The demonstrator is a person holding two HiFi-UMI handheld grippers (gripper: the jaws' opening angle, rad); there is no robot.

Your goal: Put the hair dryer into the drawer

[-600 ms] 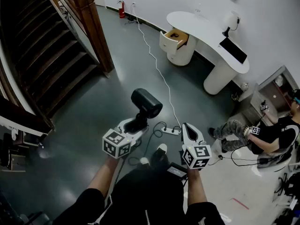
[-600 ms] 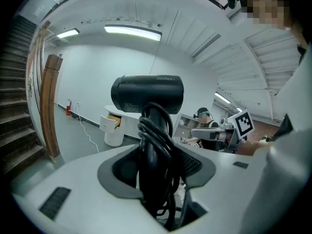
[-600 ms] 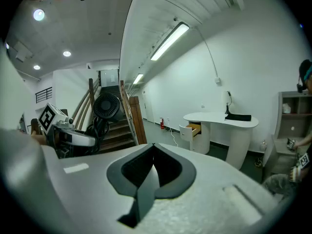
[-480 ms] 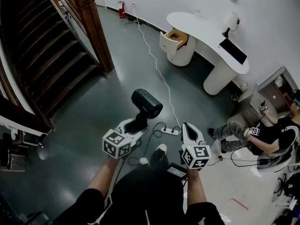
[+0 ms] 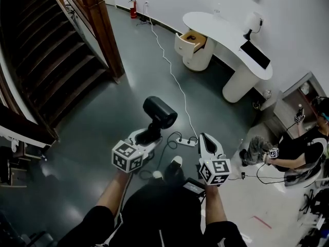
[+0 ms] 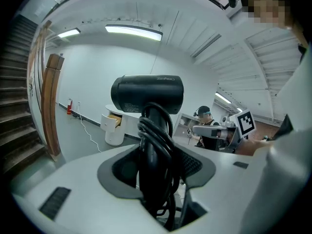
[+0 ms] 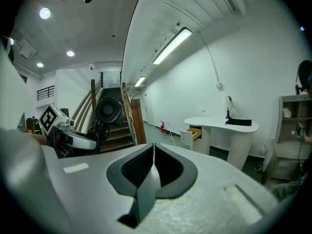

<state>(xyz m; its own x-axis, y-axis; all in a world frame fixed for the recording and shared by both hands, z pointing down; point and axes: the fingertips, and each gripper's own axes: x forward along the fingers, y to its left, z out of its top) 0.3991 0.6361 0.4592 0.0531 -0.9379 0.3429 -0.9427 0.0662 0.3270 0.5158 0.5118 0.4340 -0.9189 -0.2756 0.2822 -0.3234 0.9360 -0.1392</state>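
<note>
Left tool [image 6: 156, 172] clamped on the handle of the black hair dryer [image 6: 147, 94], jaws spread wide around it, pads pressing on the handle and on the black cord wound round it. Dryer stands upright above the jaws, barrel crosswise on top, held in the air over the floor, well apart from the drawer. Right tool [image 7: 153, 162] empty, jaws together with only a thin seam between the pads, held just to the right of the left tool at about the same height. Each tool carries its marker cube near the person's hand, left cube [image 5: 127, 157], right cube [image 5: 215, 171]. Both forearms reach out from the bottom of the head view. Under the tools a dark grey floor [image 5: 103, 112], with a white power strip [image 5: 186, 142] and loose black cables on it; a white cable [image 5: 172, 71] runs from there back toward the far wall. Drawer [image 5: 191, 39] pulled open, wood-coloured inside, in the round white pedestal at the left end of a curved white tabletop [image 5: 226, 35] against the wall; a dark flat item [image 5: 256, 54] lies at the tabletop's right end. Red fire extinguisher [image 5: 133, 10] by the wall. Dark wooden staircase [image 5: 46, 50] at left. A seated person [image 5: 293, 151] at far right, near a grey shelf unit [image 5: 303, 94].
</note>
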